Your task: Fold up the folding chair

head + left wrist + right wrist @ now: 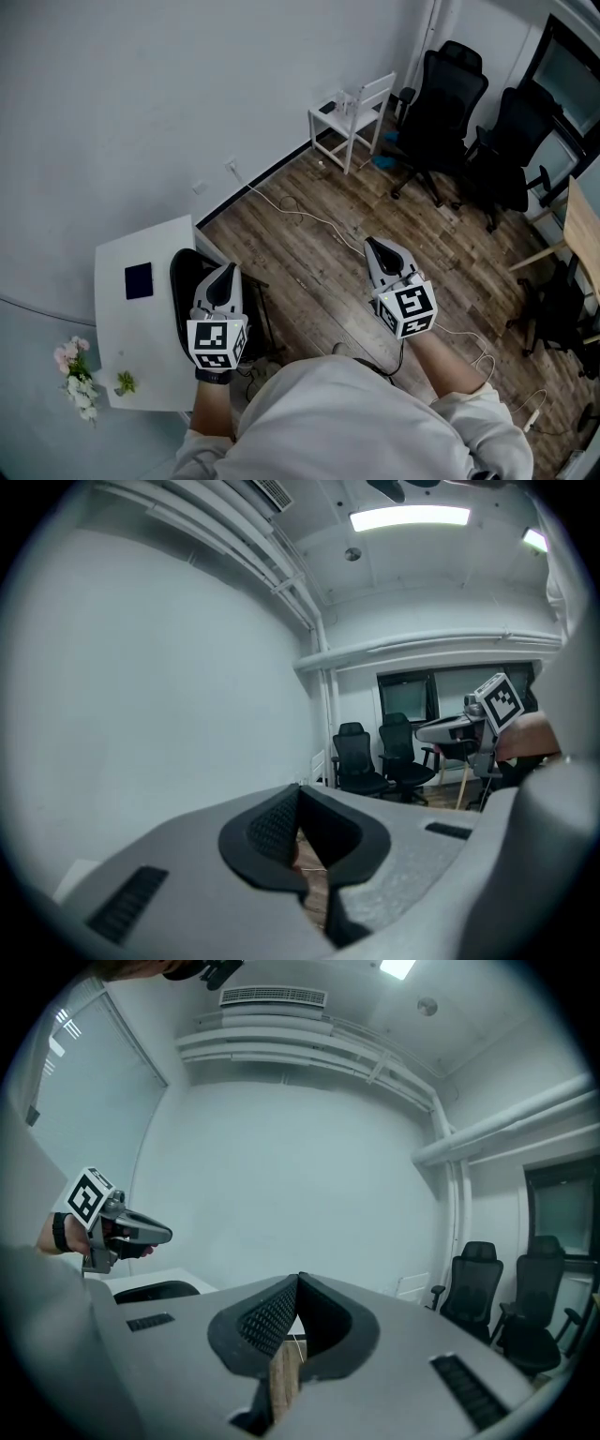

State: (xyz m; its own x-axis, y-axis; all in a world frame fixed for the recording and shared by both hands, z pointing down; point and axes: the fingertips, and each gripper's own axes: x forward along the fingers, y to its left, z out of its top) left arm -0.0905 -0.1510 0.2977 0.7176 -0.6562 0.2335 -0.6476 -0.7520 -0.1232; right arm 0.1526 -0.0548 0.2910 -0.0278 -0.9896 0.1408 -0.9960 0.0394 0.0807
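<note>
Right now both sets of jaws are pressed tight together and pinch nothing. Our left gripper [300,797] has its black pads touching, and only a bit of wooden floor [309,281] shows past them. Our right gripper [298,1283] is the same, closed and empty. Both point out across the room and a little downward, not at the chair.

We think the folding chair [185,281] is the black one that stands open right beside the white table [141,323]. It sits below our left gripper and a little to its left, so the jaws have to dip down to reach it. Its dark curved back runs away from us, along the table's edge. Our left gripper is the near one, and it hangs just over the chair. Our right gripper is well apart, out over the floor. Nothing is folded yet.
</note>
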